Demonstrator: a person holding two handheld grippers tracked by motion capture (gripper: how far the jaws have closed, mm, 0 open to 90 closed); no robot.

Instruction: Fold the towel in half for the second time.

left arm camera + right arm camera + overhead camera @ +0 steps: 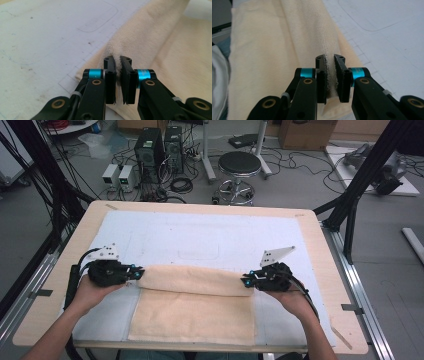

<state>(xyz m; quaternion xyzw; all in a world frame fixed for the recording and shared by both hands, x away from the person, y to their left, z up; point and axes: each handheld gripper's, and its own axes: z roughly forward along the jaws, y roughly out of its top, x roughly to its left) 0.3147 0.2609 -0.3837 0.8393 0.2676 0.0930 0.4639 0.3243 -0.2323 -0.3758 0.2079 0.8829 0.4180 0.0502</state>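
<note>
A cream towel point(192, 307) lies on the white mat point(200, 237), its far part folded toward me into a raised roll point(195, 280). My left gripper point(137, 273) is shut on the roll's left end; in the left gripper view the towel point(150, 45) is pinched between the black pads point(110, 75) of the left gripper point(118, 59). My right gripper point(246, 280) is shut on the roll's right end, and in the right gripper view the towel's edge point(329, 67) sits squeezed between the jaws of the right gripper point(330, 58). A hand holds each gripper.
The wooden table point(320, 250) carries the white mat, with bare mat beyond the towel. Past the table's far edge stand a stool point(239, 170), computer cases point(150, 147) and cables on the floor. Black frame posts point(360, 185) rise at the right.
</note>
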